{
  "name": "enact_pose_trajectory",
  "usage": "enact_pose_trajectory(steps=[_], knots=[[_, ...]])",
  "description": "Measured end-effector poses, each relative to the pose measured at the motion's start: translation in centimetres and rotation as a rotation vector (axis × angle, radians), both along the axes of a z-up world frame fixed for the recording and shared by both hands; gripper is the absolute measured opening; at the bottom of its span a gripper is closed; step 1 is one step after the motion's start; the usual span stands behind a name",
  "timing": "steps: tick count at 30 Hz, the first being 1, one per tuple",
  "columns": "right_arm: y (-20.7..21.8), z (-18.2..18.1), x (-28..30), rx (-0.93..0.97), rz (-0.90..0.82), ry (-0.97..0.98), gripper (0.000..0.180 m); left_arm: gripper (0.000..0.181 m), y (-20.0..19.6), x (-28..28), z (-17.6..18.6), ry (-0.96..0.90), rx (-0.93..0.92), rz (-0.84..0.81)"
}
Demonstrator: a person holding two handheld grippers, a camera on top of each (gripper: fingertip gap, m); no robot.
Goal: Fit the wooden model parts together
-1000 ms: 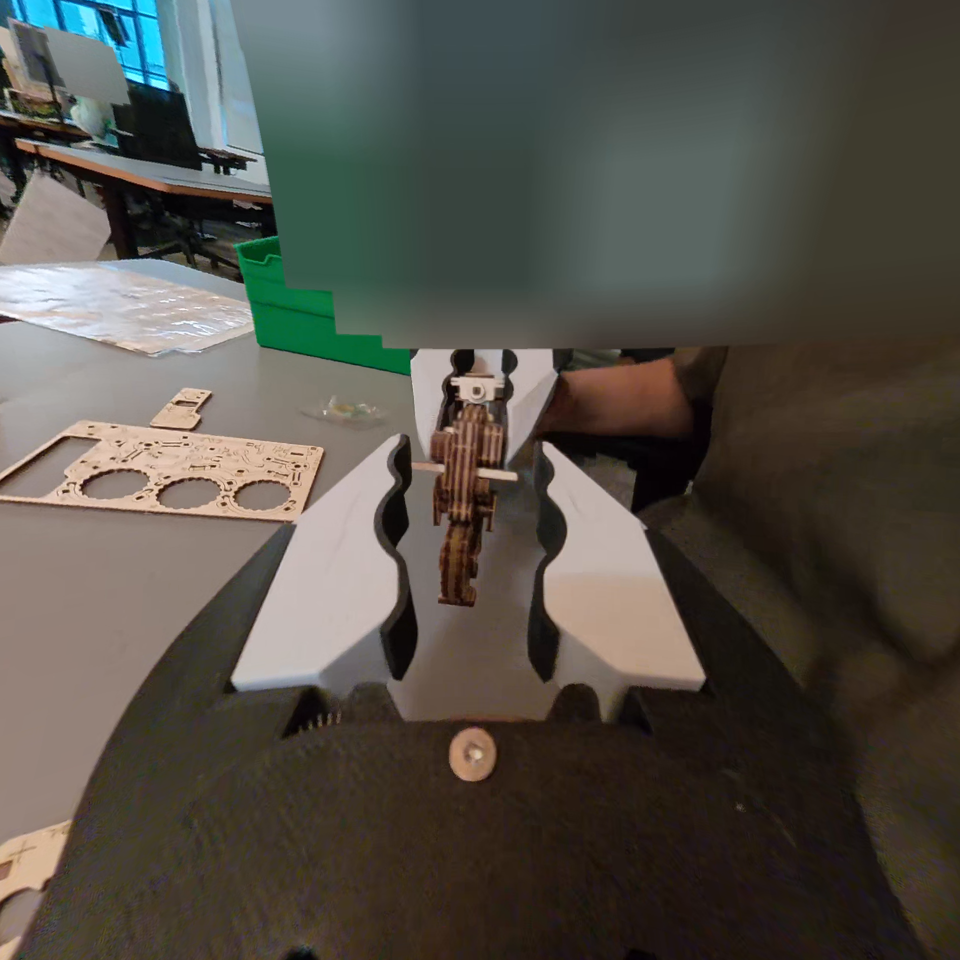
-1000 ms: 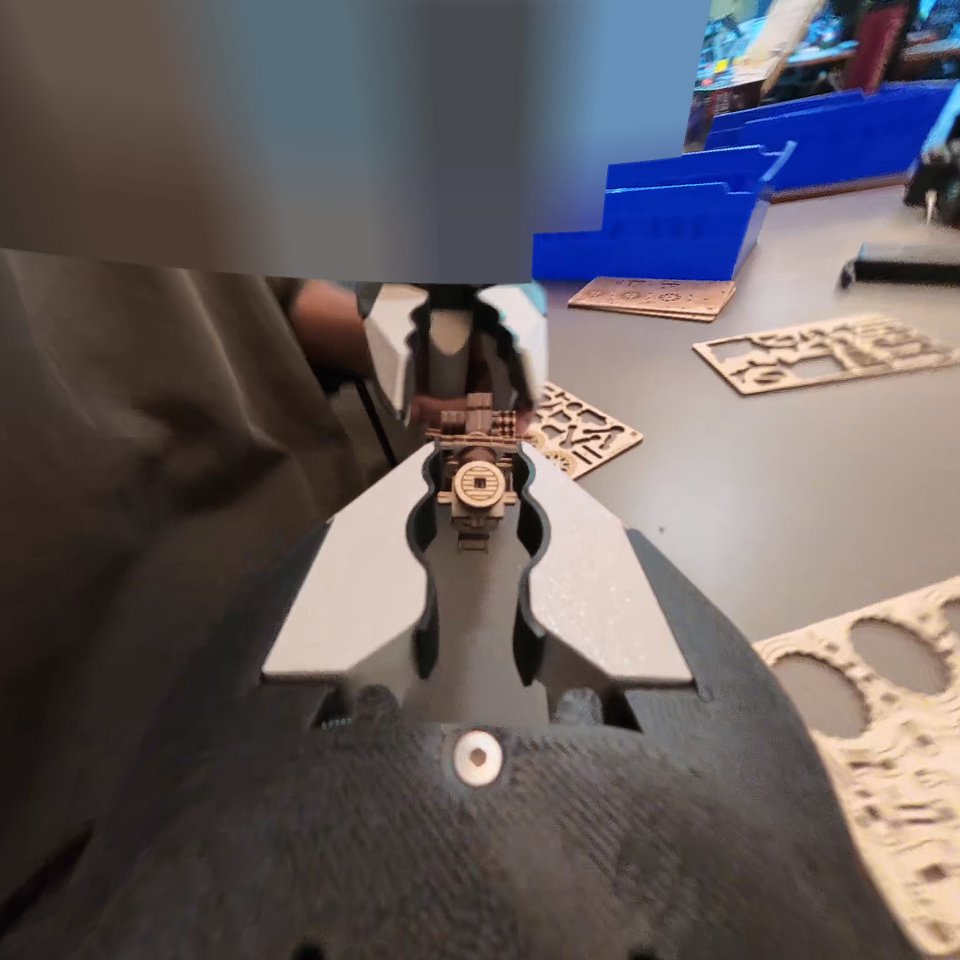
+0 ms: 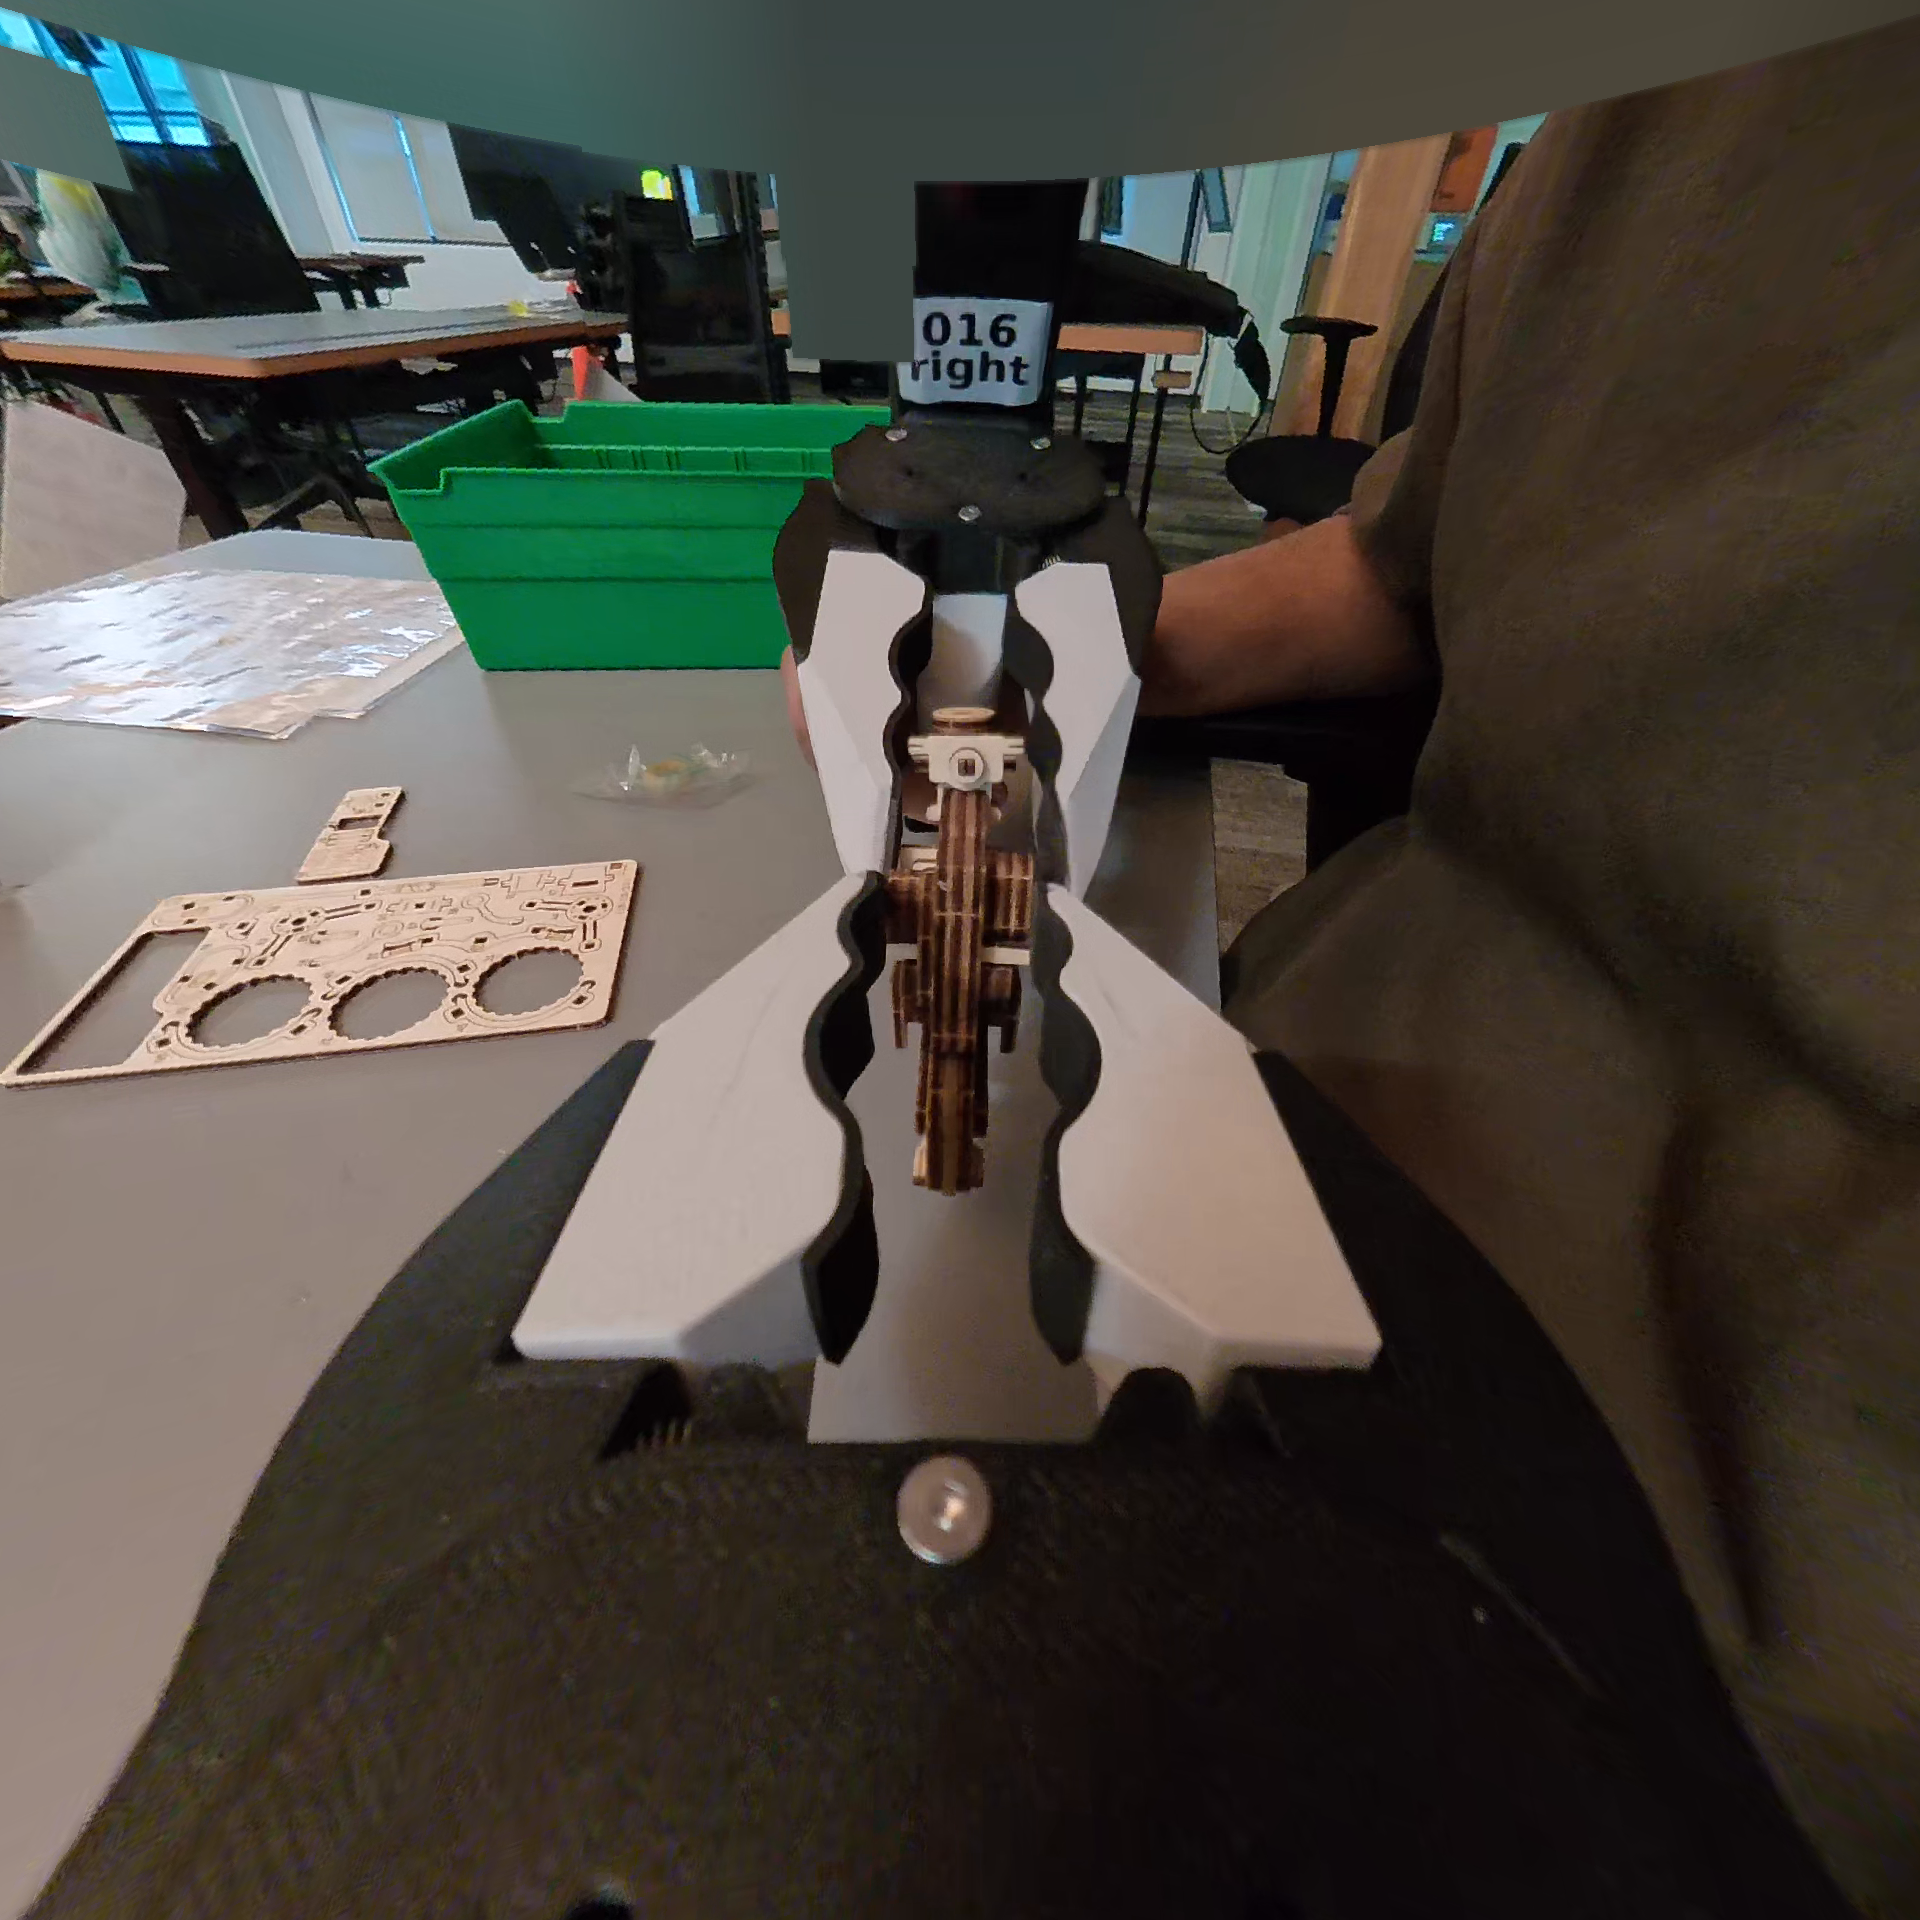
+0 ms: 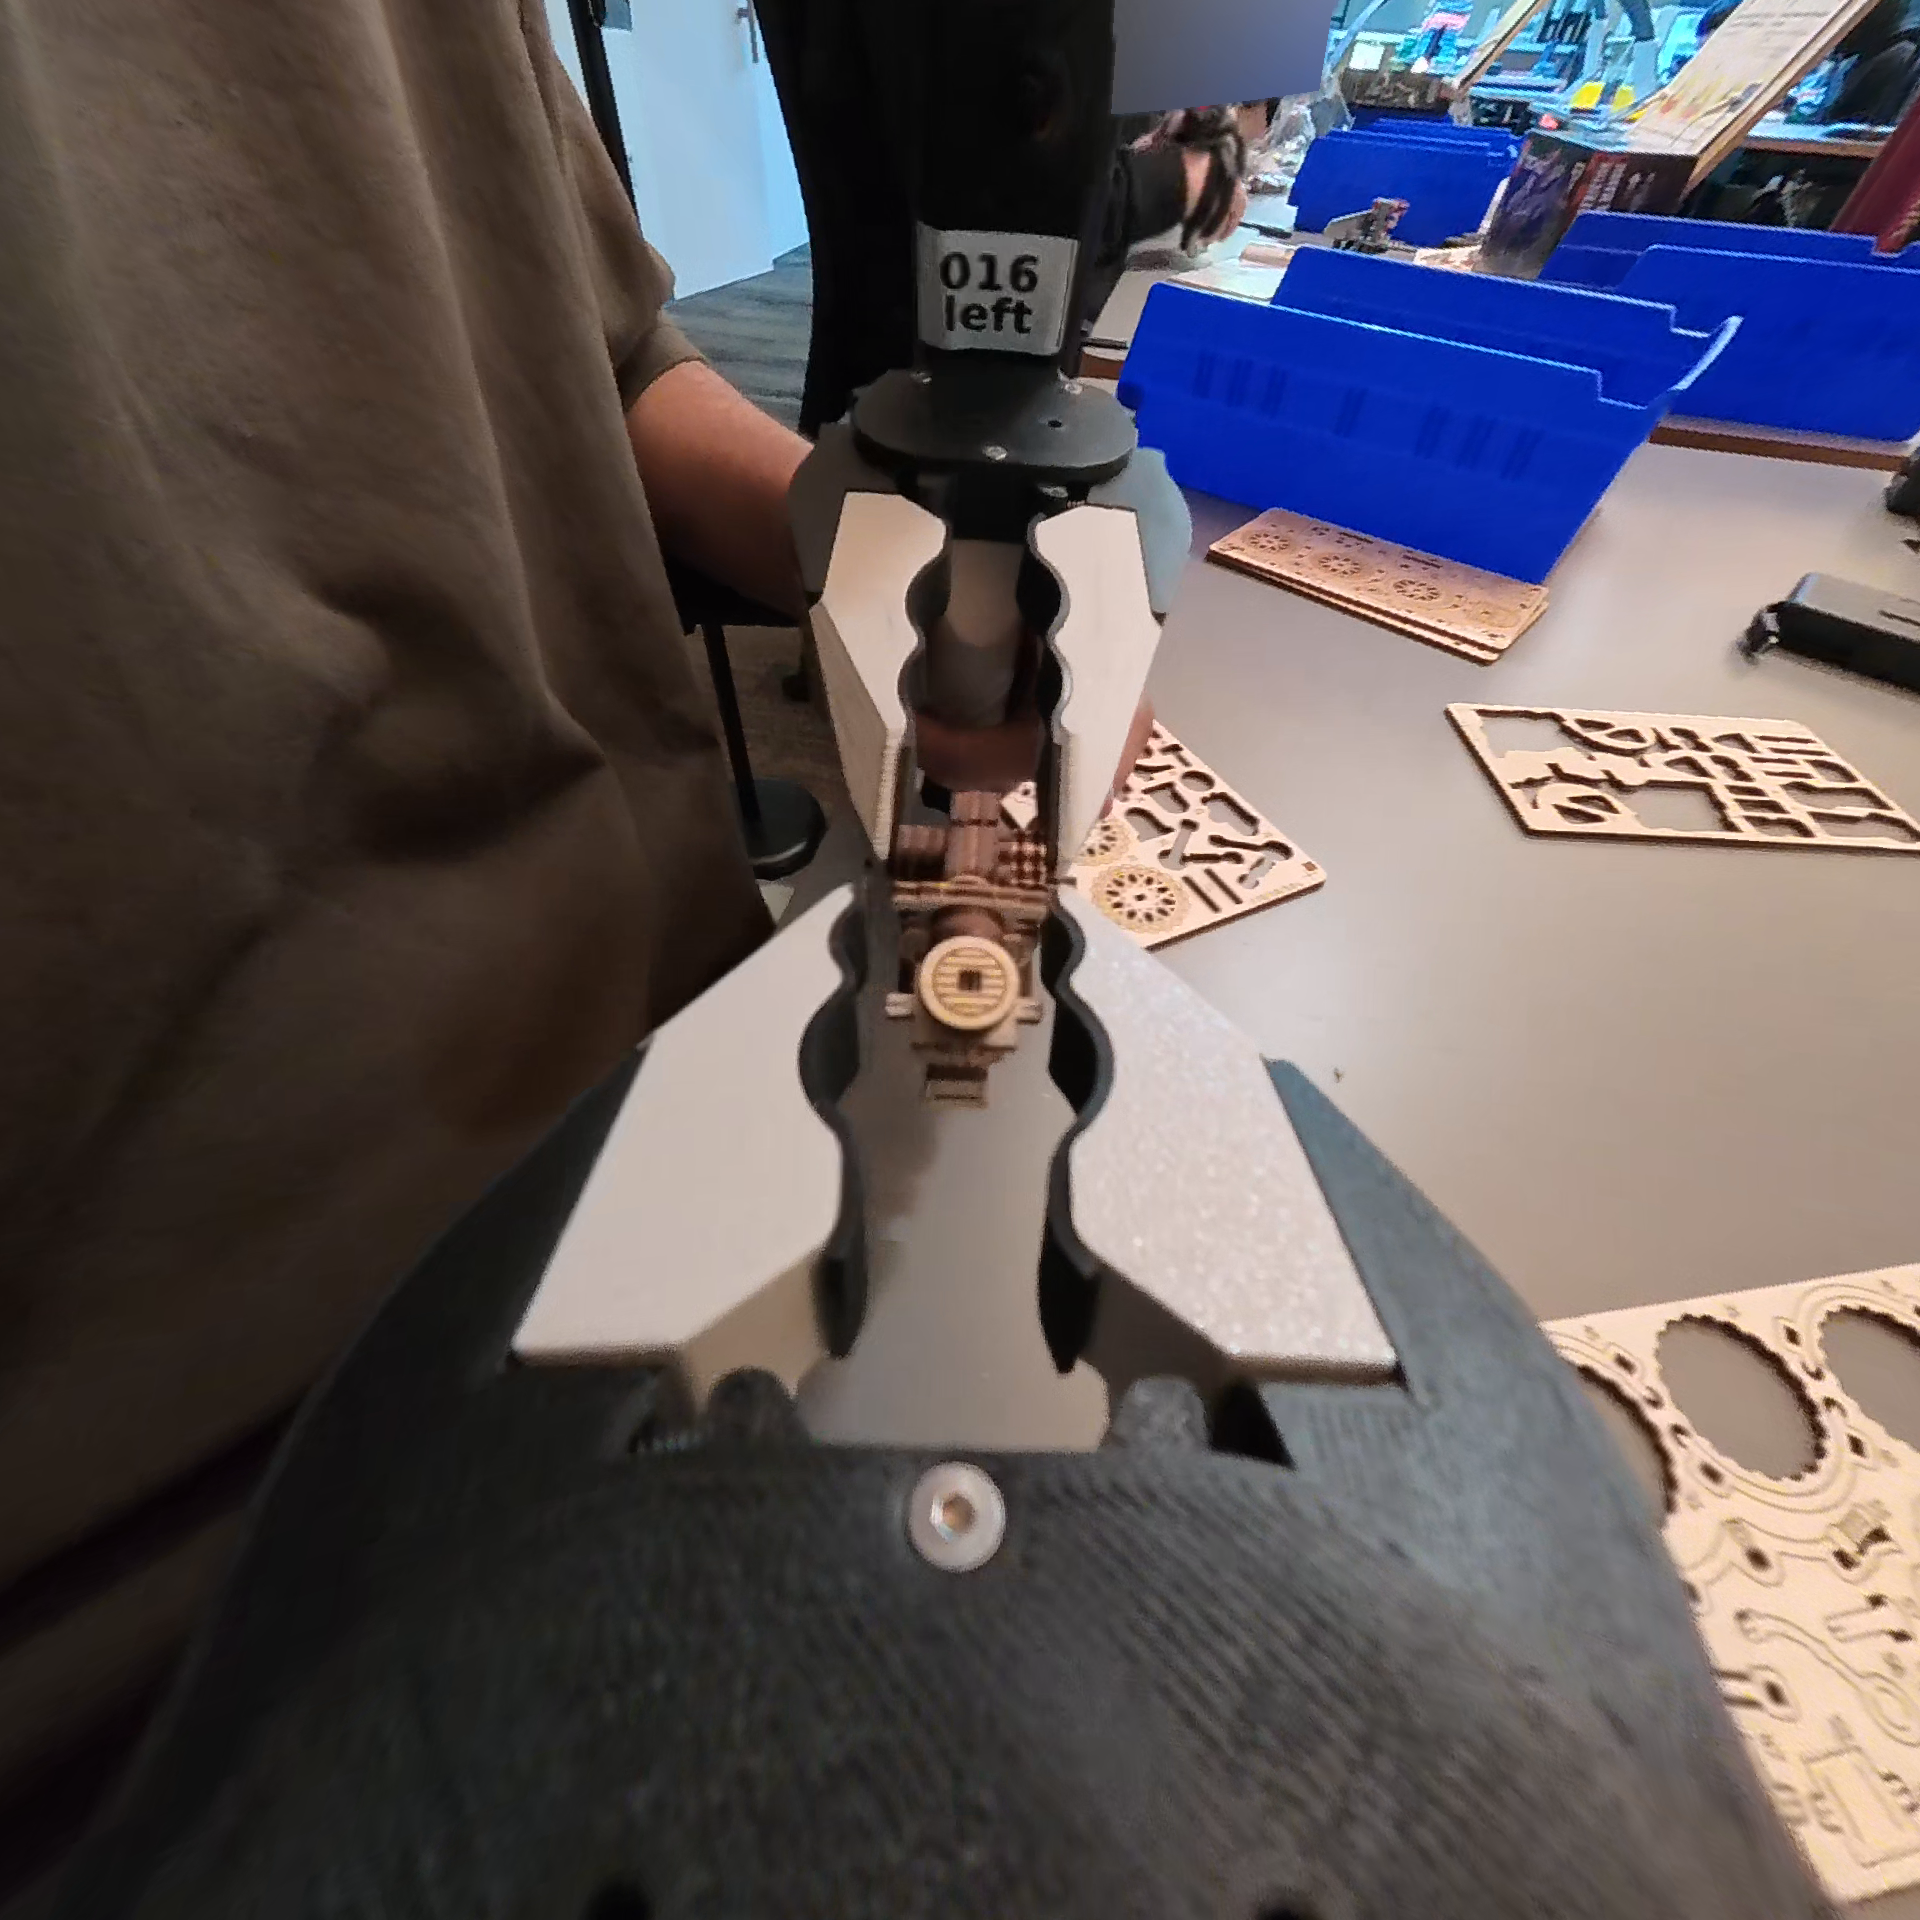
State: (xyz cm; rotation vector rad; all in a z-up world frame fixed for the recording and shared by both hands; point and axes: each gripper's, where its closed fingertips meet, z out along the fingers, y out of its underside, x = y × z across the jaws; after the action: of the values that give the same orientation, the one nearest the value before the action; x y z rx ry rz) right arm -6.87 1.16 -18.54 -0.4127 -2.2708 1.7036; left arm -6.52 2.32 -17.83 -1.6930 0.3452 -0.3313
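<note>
I've got the wooden model (image 3: 961,966) pinched between both tips, my left gripper (image 3: 956,914) clamped on its dark layered end, my right gripper (image 4: 961,935) nose-to-nose opposite, clamped on the pale disc end, long axis running straight between them above the table (image 3: 312,1195).

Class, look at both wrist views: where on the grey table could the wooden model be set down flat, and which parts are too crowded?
Free: the bare grey table nearer than the punched wooden sheet, and the open stretch between the cut-out sheet and the ringed sheet. Crowded: by the green bin with foil and plastic wrapper; beside the blue bins.
</note>
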Motion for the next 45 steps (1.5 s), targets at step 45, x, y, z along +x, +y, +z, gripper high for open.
enact_pose_trajectory(steps=[45], knots=[[3.1,3.5,-1.3,-0.259,-0.073,-0.034,0.025,0.025,0.3,-2.3,1.9,-0.383,0.001,0.037]])
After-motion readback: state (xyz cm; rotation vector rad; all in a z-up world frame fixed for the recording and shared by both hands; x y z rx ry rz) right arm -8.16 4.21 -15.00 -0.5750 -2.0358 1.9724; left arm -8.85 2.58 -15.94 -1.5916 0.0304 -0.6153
